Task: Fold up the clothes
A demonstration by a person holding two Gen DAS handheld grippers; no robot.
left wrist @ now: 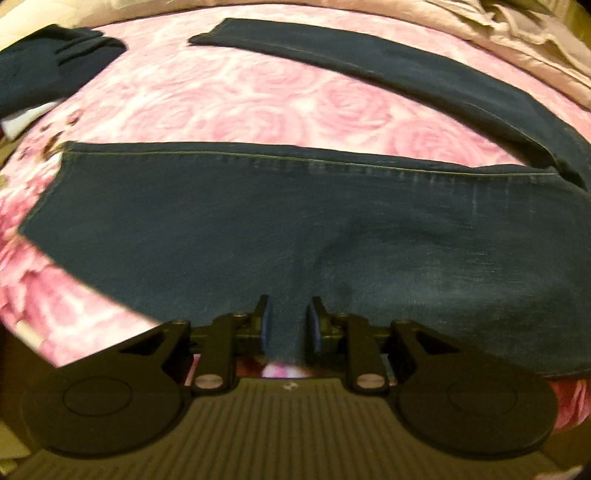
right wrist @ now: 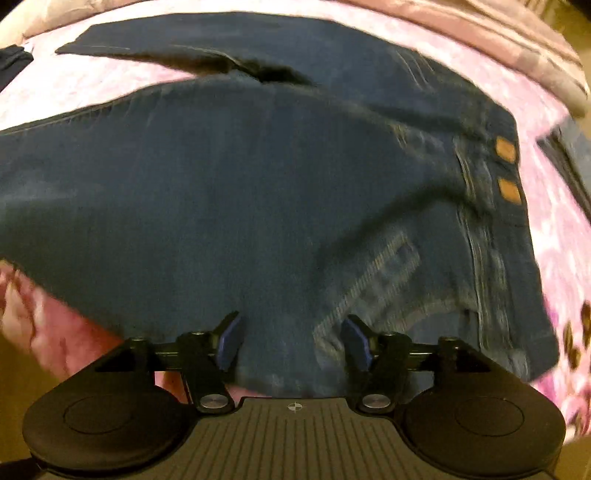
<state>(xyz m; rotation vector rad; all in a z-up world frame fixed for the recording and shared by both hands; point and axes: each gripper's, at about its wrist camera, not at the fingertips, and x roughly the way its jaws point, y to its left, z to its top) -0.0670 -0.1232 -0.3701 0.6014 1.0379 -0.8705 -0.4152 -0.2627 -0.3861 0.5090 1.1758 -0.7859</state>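
Observation:
Dark blue jeans [left wrist: 221,229] lie spread on a pink rose-print bedspread [left wrist: 221,99]. One leg runs across the left wrist view, and the other leg [left wrist: 406,70] angles away at the far right. My left gripper [left wrist: 290,325] sits at the near edge of the closer leg, with a strip of denim filling the narrow gap between its blue pads. In the right wrist view the jeans [right wrist: 221,177] show the waist end, with a pocket [right wrist: 380,266] and brown patches [right wrist: 506,147]. My right gripper [right wrist: 291,343] hovers over the near edge by the pocket. Its jaws stand wide and press on nothing.
A folded dark garment [left wrist: 48,70] lies at the far left of the bed. A rumpled beige blanket [left wrist: 517,29] runs along the far side. Another denim piece [right wrist: 569,162] shows at the right edge. The bed's near edge is just below the grippers.

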